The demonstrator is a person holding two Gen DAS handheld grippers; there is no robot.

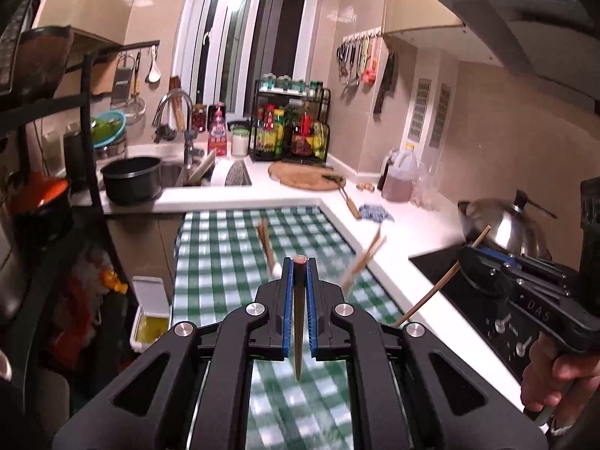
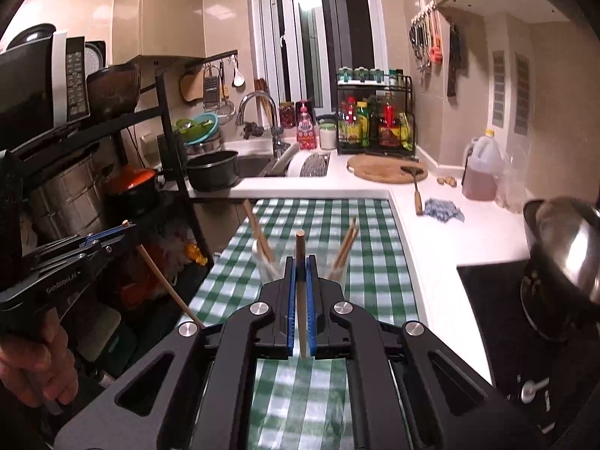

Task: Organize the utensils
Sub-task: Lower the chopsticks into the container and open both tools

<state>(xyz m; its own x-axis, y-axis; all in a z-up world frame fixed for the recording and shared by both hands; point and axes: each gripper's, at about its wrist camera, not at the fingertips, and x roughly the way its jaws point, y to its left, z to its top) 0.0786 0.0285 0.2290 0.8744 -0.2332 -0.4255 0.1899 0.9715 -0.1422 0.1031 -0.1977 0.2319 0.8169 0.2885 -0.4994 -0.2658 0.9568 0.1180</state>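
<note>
We hold two grippers above the green checked cloth [image 1: 240, 247]. Our left gripper [image 1: 300, 262] is clamped on a dark chopstick [image 1: 299, 322], which runs back between the blue pads with its butt end at the fingertips. Our right gripper [image 2: 300, 262] pinches a pale chopstick [image 2: 300, 262] the same way, its end poking past the tips. Ahead on the cloth stand two clear cups [image 2: 267, 267], blurred, each with chopsticks [image 2: 347, 242] leaning in it. The white counter [image 2: 431, 232] borders the cloth.
</note>
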